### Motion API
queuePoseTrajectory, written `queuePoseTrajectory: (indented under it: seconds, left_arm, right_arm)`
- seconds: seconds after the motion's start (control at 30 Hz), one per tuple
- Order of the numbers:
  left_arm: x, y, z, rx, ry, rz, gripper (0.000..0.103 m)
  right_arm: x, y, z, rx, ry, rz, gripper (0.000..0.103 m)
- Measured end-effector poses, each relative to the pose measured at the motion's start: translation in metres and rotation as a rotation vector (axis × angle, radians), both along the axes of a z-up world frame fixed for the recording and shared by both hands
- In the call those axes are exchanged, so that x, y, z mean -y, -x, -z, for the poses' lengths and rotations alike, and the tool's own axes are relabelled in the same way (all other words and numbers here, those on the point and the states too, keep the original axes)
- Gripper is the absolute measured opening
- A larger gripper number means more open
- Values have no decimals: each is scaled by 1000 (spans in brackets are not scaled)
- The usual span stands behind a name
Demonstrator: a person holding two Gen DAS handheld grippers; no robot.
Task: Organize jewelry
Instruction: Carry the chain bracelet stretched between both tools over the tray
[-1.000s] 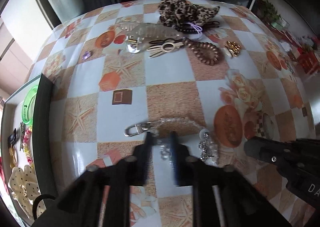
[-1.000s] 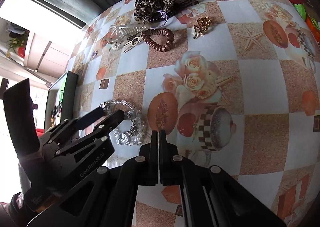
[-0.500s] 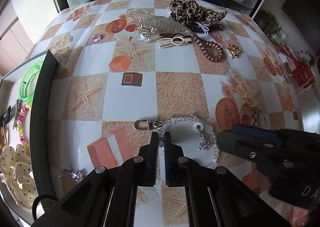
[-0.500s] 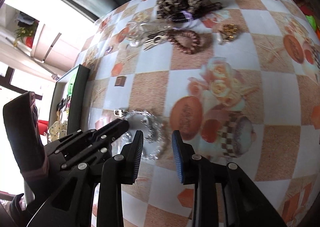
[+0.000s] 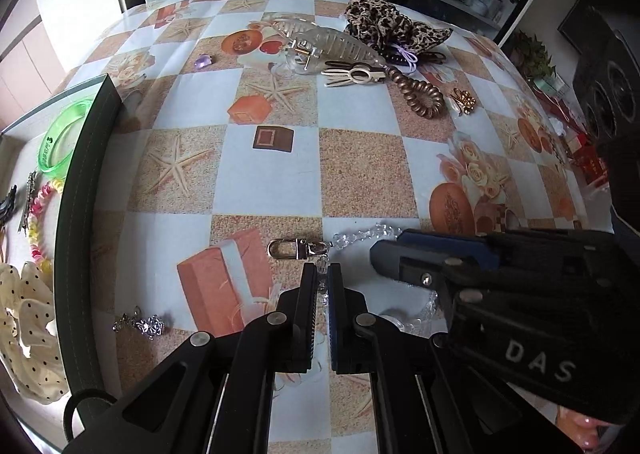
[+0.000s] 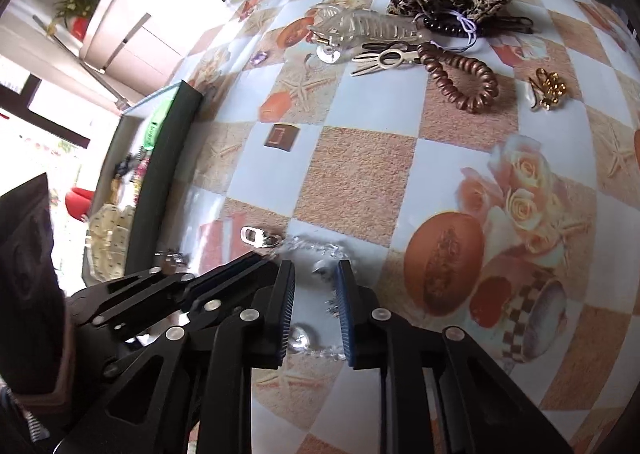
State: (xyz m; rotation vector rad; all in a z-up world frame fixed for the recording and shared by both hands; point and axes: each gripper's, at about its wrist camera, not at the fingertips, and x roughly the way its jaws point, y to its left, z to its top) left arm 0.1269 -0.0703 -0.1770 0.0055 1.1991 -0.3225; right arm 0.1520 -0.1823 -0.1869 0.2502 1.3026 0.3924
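Observation:
A clear crystal bead chain (image 5: 362, 234) with a silver clasp (image 5: 294, 248) lies on the patterned tablecloth. My left gripper (image 5: 322, 274) is shut on the chain just below the clasp. My right gripper (image 6: 316, 274) is open, with its fingers either side of the chain's loop and silver charm (image 6: 322, 266). In the left wrist view the right gripper (image 5: 390, 254) lies over the chain's right part and hides it. The chain and clasp (image 6: 256, 236) also show in the right wrist view.
A dark-rimmed tray (image 5: 76, 189) at the left holds a green bangle (image 5: 60, 141), a bead bracelet and a dotted scrunchie. A small silver charm (image 5: 140, 324) lies beside it. At the back lie a clear claw clip (image 5: 328, 43), leopard scrunchie (image 5: 388, 23), brown coil tie (image 5: 420, 95) and gold brooch (image 5: 462, 101).
My left gripper closed on the chain near the clasp. My right gripper opened and moved left over the chain's loop.

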Motion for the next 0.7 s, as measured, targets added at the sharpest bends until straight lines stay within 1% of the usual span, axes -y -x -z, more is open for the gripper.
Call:
queuePoseTrajectory:
  seconds: [0.07, 0.13, 0.23, 0.3, 0.4, 0.47, 0.5, 0.57, 0.63, 0.7]
  left_arm:
    - [0, 2, 0, 3, 1, 7, 8]
    - [-3, 2, 0, 0, 19, 6, 8]
    - [-7, 0, 0, -7, 36, 11, 8]
    - [-7, 0, 1, -6, 39, 21, 8]
    - [-10, -1, 1, -14, 56, 20, 8]
    - [-12, -2, 1, -24, 76, 15, 8]
    - [-13, -3, 1, -27, 81, 16, 8]
    - [-12, -2, 1, -28, 78, 20, 8]
    - [-12, -2, 1, -27, 75, 22, 8]
    - [-12, -2, 0, -31, 80, 18, 8]
  right_arm:
    - [-2, 1, -1, 9, 21, -18, 14]
    - [-3, 0, -1, 14, 33, -38, 11]
    - [-1, 2, 0, 4, 9, -76, 11]
    - [-2, 6, 0, 15, 21, -124, 11]
    - [-11, 14, -3, 55, 84, -200, 11]
    - [-16, 16, -3, 79, 120, -229, 11]
    - [-18, 18, -3, 90, 141, -238, 9]
    - [-27, 23, -5, 125, 202, -274, 8]
    - [-29, 25, -6, 138, 222, -274, 8]
    - [-18, 23, -9, 118, 152, -202, 7]
